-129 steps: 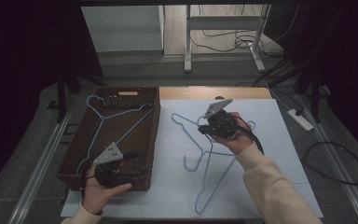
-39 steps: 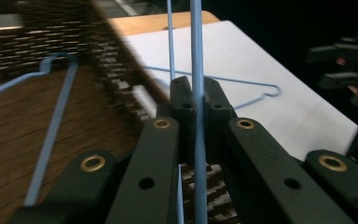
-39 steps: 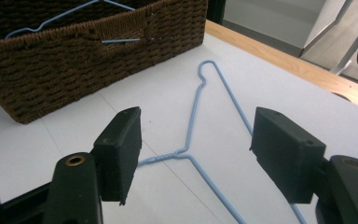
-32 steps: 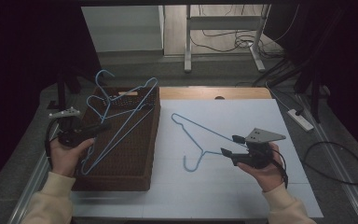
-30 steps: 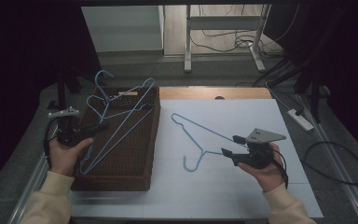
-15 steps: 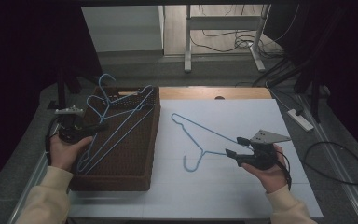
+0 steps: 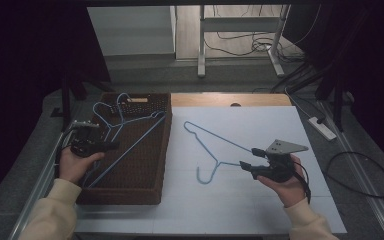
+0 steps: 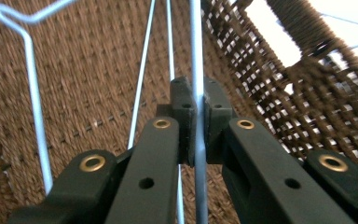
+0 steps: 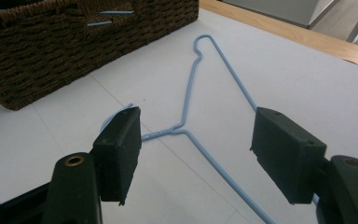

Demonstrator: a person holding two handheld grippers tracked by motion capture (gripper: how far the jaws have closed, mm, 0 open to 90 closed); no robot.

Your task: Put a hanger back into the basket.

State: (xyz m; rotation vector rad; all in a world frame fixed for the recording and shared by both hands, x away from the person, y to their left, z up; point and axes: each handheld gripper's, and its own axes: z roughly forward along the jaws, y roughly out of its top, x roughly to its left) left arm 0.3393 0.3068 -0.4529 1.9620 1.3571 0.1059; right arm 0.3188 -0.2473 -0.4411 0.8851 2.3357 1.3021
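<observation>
Our left gripper (image 8: 196, 100) has its jaws pinched tight on one thin wire of a blue wire hanger (image 7: 125, 135) that lies slanted in the brown wicker basket (image 7: 130, 192), with a second hanger beside it. Our right gripper (image 9: 193, 154) holds its jaws wide open, grasping nothing, just above the twisted neck of another blue wire hanger (image 9: 214, 70) lying flat on the white table (image 7: 260, 210). We judge the wire light, springy and slippery, so the neck or a straight run grips best.

1 basket (image 7: 145, 185) at 9 o'clock; 3 blue hangers: 2 in it (image 7: 130, 150), 1 at centre (image 7: 215, 142).
</observation>
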